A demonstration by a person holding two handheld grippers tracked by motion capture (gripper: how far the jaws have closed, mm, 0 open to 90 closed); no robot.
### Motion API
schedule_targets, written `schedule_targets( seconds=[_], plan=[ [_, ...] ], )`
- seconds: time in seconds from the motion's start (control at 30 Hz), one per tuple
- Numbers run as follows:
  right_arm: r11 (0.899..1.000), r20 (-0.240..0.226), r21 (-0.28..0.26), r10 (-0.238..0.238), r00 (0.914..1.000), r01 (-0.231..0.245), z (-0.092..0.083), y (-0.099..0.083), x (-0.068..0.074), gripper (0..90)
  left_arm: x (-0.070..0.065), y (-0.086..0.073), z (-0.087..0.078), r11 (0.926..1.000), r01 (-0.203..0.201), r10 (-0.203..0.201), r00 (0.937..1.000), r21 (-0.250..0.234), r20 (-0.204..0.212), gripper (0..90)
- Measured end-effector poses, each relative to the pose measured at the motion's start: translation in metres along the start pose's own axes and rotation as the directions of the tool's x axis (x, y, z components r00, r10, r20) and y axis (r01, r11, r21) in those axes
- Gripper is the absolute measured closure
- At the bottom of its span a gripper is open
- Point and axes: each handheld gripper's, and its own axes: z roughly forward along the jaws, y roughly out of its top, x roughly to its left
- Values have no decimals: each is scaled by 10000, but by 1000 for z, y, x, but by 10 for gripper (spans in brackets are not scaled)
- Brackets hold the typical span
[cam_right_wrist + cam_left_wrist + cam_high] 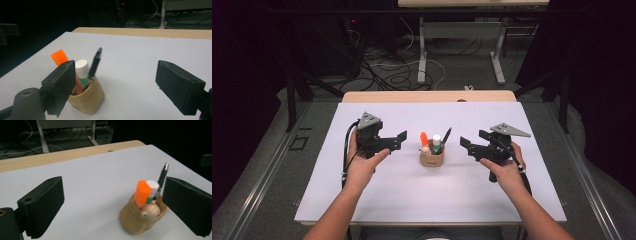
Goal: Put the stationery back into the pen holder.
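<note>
The left claw's (pixel 110 207) outer pad hides the pen holder's (pixel 140 220) far side; the right claw's (pixel 125 87) pad covers the orange marker's (pixel 60 57) lower half.

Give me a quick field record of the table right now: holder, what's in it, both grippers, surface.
holder: tan pen holder, upright near the middle of the white sheet
contents: orange marker, white-capped stick, black pen, all standing in the holder
left gripper: open, nothing between its jaws, to the left of the holder and apart from it
right gripper: open, holding nothing, to the right of the holder and apart from it
surface: white sheet over a wooden table
</note>
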Motion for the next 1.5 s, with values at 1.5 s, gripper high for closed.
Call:
schedule_targets(
  seconds=[1.5],
  plan=[
    [9900,2960,1028,623,9532,-966,-3,-32,-103,155,114,-81,-20,9818,1874,-1762,9595,311,-2199,4]
  ],
)
